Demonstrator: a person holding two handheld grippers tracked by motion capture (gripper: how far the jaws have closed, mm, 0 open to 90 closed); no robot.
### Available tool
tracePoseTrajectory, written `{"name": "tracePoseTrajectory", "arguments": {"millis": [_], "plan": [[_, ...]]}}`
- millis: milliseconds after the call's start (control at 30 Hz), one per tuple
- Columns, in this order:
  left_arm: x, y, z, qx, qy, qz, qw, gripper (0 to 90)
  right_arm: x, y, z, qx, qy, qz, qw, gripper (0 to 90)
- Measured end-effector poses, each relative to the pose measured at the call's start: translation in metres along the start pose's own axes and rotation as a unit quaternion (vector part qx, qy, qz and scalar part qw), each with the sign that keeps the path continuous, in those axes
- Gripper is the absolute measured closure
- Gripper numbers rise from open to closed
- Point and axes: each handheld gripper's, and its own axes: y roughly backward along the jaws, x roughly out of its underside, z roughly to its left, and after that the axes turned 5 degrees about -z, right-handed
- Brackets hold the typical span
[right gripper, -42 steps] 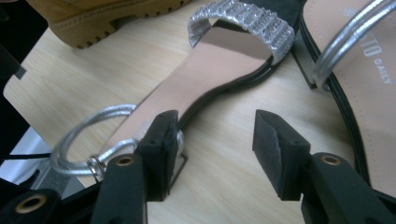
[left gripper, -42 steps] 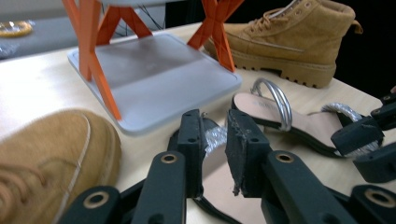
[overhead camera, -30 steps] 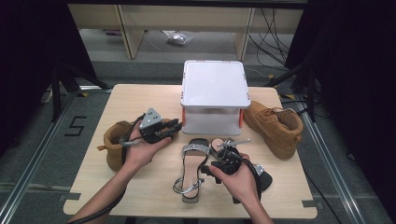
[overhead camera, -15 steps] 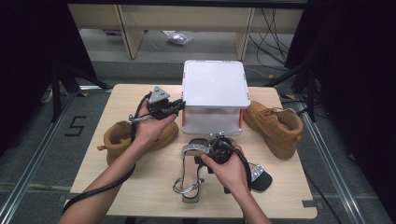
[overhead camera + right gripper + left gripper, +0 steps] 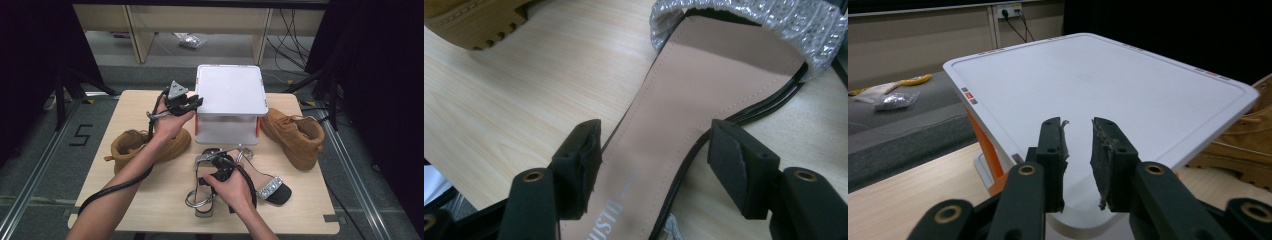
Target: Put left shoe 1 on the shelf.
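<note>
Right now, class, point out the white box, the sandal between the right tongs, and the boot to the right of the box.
white box (image 5: 230,92), high view, middle of its lid.
sandal (image 5: 704,95), right gripper view, on its tan insole.
boot (image 5: 292,135), high view, on its tan upper.

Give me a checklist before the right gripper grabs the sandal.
1. Right gripper fingers open, having just widened: ok.
2. Sandal sole lies between the fingers, pads not touching: ok.
3. Sandal flat on the table: ok.
4. Boot clear of the fingers: ok.
5. Left gripper empty, up by the white box, out of the way: ok.
6. Box lid latched: cannot tell.
</note>
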Motion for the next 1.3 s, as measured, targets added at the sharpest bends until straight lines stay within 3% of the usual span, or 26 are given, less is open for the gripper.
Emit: {"name": "tracePoseTrajectory", "arguments": {"millis": [33, 67, 167, 267, 300, 367, 533, 567, 600, 633, 667, 700, 733, 767, 833, 867, 900, 967, 1000, 1033, 1067, 1100, 1133, 1167, 1300], "plan": [[0.001, -0.002, 0.001, -0.002, 0.003, 0.007, 1.0, 76.8, 0.0, 0.0, 0.002, -0.004, -0.011, 0.006, 0.9999, 37.9], [0.002, -0.005, 0.001, -0.003, 0.004, 0.01, 0.9999, 77.6, 0.001, -0.002, 0.001, 0.003, 0.001, 0.001, 1.0, 37.0], [0.004, -0.009, 0.0, -0.003, 0.004, 0.014, 0.9999, 78.7, 0.0, -0.001, 0.006, 0.005, -0.014, 0.013, 0.9998, 36.0], [0.005, -0.012, -0.004, -0.003, 0.0, 0.018, 0.9998, 78.5, 0.0, -0.003, 0.006, 0.013, -0.002, 0.009, 0.9999, 35.2], [0.005, -0.013, -0.005, -0.001, 0.0, 0.019, 0.9998, 78.4, -0.001, -0.002, 0.011, 0.008, -0.043, 0.029, 0.9986, 35.1], [0.005, -0.014, -0.006, 0.0, -0.002, 0.021, 0.9998, 78.1, -0.001, -0.002, 0.016, 0.011, -0.067, 0.041, 0.9969, 34.6], [0.008, -0.017, -0.006, -0.001, -0.002, 0.028, 0.9996, 76.5, 0.0, -0.006, 0.019, 0.025, -0.08, 0.056, 0.9949, 33.5], [0.009, -0.017, -0.006, -0.002, 0.001, 0.024, 0.9997, 76.4, 0.0, -0.008, 0.017, 0.026, -0.059, 0.051, 0.9966, 33.4], [0.009, -0.018, -0.006, -0.001, 0.001, 0.025, 0.9997, 76.2, 0.0, -0.008, 0.019, 0.026, -0.081, 0.058, 0.9947, 33.2], [0.009, -0.017, -0.006, -0.001, 0.0, 0.027, 0.9996, 76.1, 0.001, -0.009, 0.02, 0.028, -0.087, 0.06, 0.9941, 33.0], [0.008, -0.018, -0.006, -0.001, -0.002, 0.028, 0.9996, 75.9, 0.001, -0.01, 0.019, 0.032, -0.077, 0.061, 0.9947, 32.5], [0.008, -0.018, -0.007, -0.001, -0.004, 0.028, 0.9996, 75.8, 0.001, -0.013, 0.015, 0.038, -0.051, 0.041, 0.9971, 32.4], [0.008, -0.017, -0.007, -0.002, -0.007, 0.029, 0.9996, 75.8, 0.0, -0.011, 0.019, 0.031, -0.086, 0.065, 0.9937, 32.1], [0.008, -0.018, -0.007, -0.002, -0.006, 0.029, 0.9996, 75.7, 0.0, -0.012, 0.019, 0.035, -0.086, 0.065, 0.9935, 31.7], [0.008, -0.018, -0.007, -0.002, -0.007, 0.029, 0.9995, 75.7, 0.0, -0.015, 0.013, 0.036, -0.041, 0.046, 0.9975, 31.8], [0.008, -0.018, -0.007, -0.002, -0.007, 0.029, 0.9995, 75.7, 0.0, -0.015, 0.013, 0.036, -0.041, 0.046, 0.9975, 31.8], [0.008, -0.018, -0.007, -0.003, -0.009, 0.03, 0.9995, 75.7, -0.002, -0.013, 0.019, 0.036, -0.092, 0.07, 0.9926, 31.7], [0.008, -0.018, -0.007, -0.003, -0.009, 0.03, 0.9995, 75.7, -0.001, -0.014, 0.017, 0.038, -0.081, 0.061, 0.9942, 31.7], [0.008, -0.018, -0.007, -0.003, -0.009, 0.03, 0.9995, 75.7, -0.003, -0.015, 0.018, 0.038, -0.092, 0.071, 0.9925, 30.8], [0.008, -0.018, -0.007, -0.003, -0.007, 0.03, 0.9995, 75.6, -0.003, -0.016, 0.016, 0.04, -0.081, 0.062, 0.9939, 29.7], [0.008, -0.018, -0.007, -0.003, -0.007, 0.031, 0.9995, 75.6, -0.005, -0.015, 0.022, 0.026, -0.127, 0.085, 0.9878, 29.2], [0.007, -0.018, -0.007, -0.002, -0.008, 0.032, 0.9995, 75.6, -0.006, -0.016, 0.024, 0.027, -0.139, 0.088, 0.986, 28.6], [0.007, -0.019, -0.008, -0.003, -0.009, 0.031, 0.9995, 75.5, -0.007, -0.016, 0.022, 0.045, -0.116, 0.083, 0.9887, 28.4], [0.007, -0.019, -0.008, -0.003, -0.01, 0.031, 0.9995, 75.5, -0.006, -0.018, 0.018, 0.043, -0.086, 0.068, 0.9931, 28.4], [0.007, -0.019, -0.008, -0.002, -0.011, 0.031, 0.9995, 75.5, -0.006, -0.02, 0.021, 0.056, -0.078, 0.076, 0.9924, 27.2]]}}
